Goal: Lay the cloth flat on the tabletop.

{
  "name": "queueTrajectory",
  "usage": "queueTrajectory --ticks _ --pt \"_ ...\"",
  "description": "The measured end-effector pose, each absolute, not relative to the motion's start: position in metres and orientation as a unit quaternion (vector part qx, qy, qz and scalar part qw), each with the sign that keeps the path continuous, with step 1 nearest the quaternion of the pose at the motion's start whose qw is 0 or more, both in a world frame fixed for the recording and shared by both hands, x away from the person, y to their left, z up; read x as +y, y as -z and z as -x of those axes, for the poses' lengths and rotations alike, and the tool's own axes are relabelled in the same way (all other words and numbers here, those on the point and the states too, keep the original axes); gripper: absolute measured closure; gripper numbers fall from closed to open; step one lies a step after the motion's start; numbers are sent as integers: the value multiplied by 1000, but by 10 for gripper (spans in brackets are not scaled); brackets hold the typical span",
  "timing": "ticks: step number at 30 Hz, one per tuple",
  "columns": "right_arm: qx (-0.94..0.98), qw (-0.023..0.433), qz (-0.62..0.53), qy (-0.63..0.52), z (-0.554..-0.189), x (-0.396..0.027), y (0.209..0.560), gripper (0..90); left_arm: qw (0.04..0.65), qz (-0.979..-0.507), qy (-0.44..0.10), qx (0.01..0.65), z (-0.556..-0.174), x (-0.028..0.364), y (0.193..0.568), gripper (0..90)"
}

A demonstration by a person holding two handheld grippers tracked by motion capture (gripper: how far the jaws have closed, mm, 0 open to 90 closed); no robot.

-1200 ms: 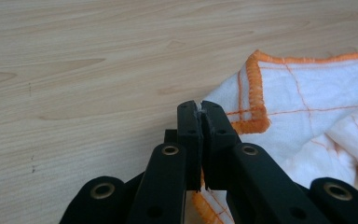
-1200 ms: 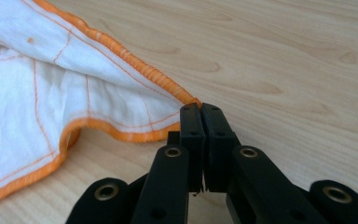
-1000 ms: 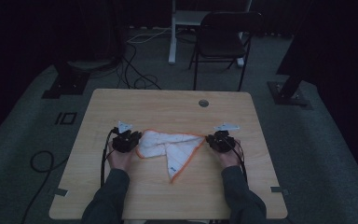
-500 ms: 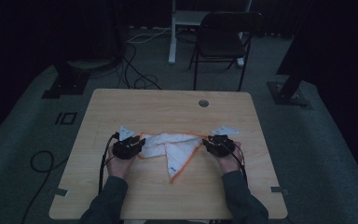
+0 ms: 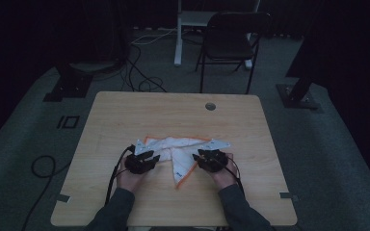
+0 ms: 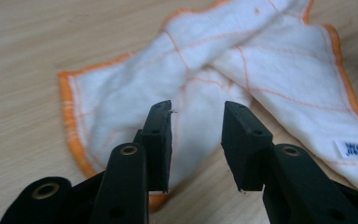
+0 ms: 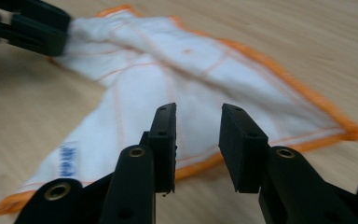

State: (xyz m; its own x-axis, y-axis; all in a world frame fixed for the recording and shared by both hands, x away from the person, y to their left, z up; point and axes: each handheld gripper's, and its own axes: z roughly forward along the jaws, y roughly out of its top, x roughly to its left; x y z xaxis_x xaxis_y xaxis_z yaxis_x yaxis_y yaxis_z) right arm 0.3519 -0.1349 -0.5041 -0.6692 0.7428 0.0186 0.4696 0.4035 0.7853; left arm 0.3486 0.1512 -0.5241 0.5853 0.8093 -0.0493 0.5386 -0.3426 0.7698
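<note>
Left gripper (image 6: 196,140): jaws spread, just been opening, nothing pinched; the cloth (image 6: 205,79) lies under and beyond the tips. Right gripper (image 7: 196,144): jaws spread too, opened within the last second, nothing between them, the cloth just past the tips.

Versus a second ago: both jaw pairs were at the cloth's outer ends, cloth stretched wide between them. Now both hands sit nearer the person and closer together, left gripper (image 5: 142,161) at the cloth's near-left edge, right gripper (image 5: 212,159) at its near-right edge. Cloth (image 5: 178,149) now lies released, folded over on itself, outline narrower than before.

Cloth: white with orange hem and thin orange grid lines, flat on the surface (image 5: 125,110), roughly mid-width, on the person's half. Long axis runs left-right across the surface; one folded corner points toward the person, between the two grippers.

Label (image 6: 354,150): small white tag with blue print near the cloth's hem, also seen in the right gripper view (image 7: 67,156). Writing is too blurred to read.
</note>
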Motion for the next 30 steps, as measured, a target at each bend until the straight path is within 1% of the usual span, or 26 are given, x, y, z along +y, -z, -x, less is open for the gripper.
queueTrajectory --ticks 5,8,12,16,19,20,22,23,24,25,27,28,30 --pt "840 150 -343 -394 -338 -113 514 611 377 -812 -164 414 -349 143 531 598" --pt "842 143 -339 -395 -334 -107 517 593 372 -815 -163 414 -350 140 533 583" --pt "844 121 -336 -401 -327 -98 525 556 364 -818 -166 412 -353 135 536 565" --pt "851 109 -321 -402 -322 -89 528 544 358 -820 -171 413 -355 133 538 568" --pt "856 104 -315 -396 -322 -85 531 544 353 -819 -181 415 -356 130 539 590" --pt "866 104 -308 -381 -322 -81 535 558 344 -821 -192 413 -356 128 539 629" --pt "867 105 -309 -376 -322 -80 538 597 341 -822 -196 412 -357 128 540 682" --pt "867 105 -309 -376 -322 -80 538 597 339 -822 -200 412 -357 128 540 682" --pt "868 107 -309 -375 -322 -80 537 647 339 -822 -200 412 -357 128 540 710" --pt "870 115 -302 -371 -323 -82 537 743 332 -824 -206 410 -358 128 539 776" --pt "871 112 -302 -372 -324 -85 537 828 327 -828 -211 404 -358 128 538 816" --pt "871 114 -303 -370 -324 -86 536 853 326 -829 -212 403 -358 128 538 835" --pt "869 123 -306 -369 -325 -89 535 868 326 -829 -209 404 -358 128 537 852"
